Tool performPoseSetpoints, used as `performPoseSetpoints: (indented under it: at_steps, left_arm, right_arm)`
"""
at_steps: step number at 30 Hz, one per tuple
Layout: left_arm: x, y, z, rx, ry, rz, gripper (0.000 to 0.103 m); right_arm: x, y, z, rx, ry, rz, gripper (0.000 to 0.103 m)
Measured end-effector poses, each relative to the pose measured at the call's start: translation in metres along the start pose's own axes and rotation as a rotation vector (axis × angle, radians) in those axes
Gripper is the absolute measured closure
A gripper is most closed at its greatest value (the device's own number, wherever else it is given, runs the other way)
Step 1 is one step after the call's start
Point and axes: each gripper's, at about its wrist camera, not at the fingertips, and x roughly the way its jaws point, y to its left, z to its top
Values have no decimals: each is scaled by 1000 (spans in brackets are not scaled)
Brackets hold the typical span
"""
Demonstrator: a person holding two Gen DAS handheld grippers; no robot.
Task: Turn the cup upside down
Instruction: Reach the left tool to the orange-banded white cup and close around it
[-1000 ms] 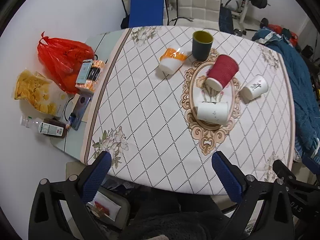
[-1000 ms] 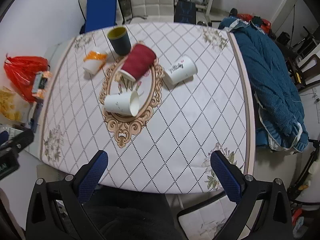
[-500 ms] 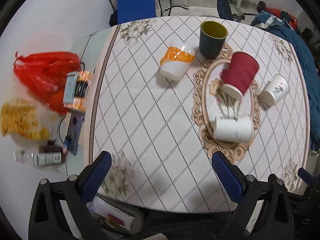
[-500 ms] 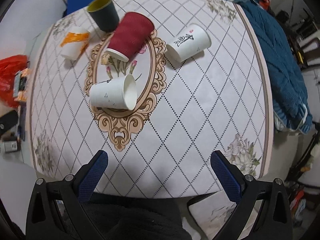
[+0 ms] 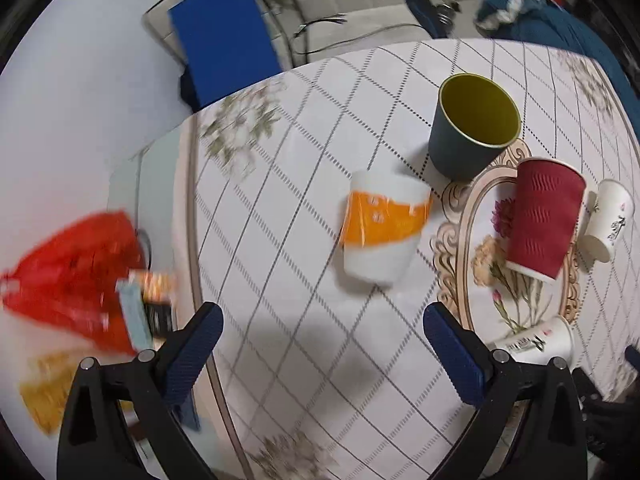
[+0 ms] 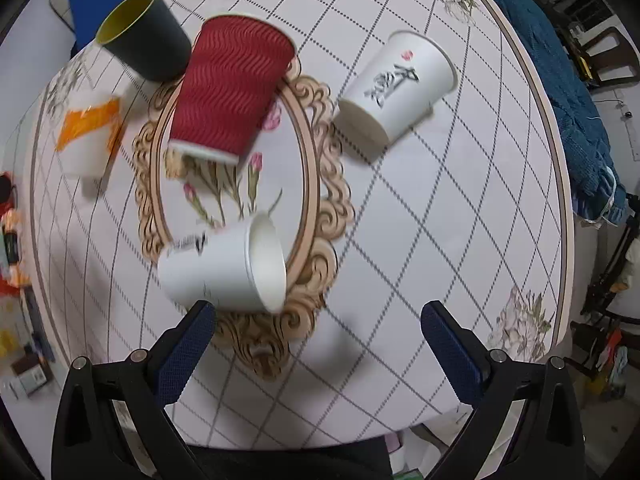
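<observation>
Holding both grippers wide, you have nothing in either one yet. Your left gripper hangs over the table, and its jaws stand far apart. Just ahead of it lies the orange and white cup, on its side, apart from the other cups. Your right gripper is spread the same way. The plain white cup lies on its side just beside its left finger, with its mouth facing right.

Farther out, the red cup lies tipped on the flower picture in the cloth. The dark cup with the yellow inside stands up, mouth open to the top. 1 more white cup with black writing lies on its side, off to the right. That makes 5 cups, and I cannot tell which 1 you mean to flip.

These look like paper cups, so I think they are very light and soft. Squeeze too hard and the wall may dent. A cup on its side may also roll away when you touch it. I would take it across the middle of its body, gently, with 1 finger on each side. The dark cup looks stiffer, and its smooth wall may be a bit slippery.
</observation>
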Motion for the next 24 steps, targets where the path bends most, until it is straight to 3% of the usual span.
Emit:
performPoseSetpoints:
  at_steps: [10, 24]
  left_arm:
    - [50, -27, 44, 203, 59, -28, 0]
    - [104, -53, 62, 276, 143, -62, 0]
  right_arm:
    - [10, 9, 40, 52, 6, -26, 0]
    - [21, 18, 54, 54, 31, -63, 0]
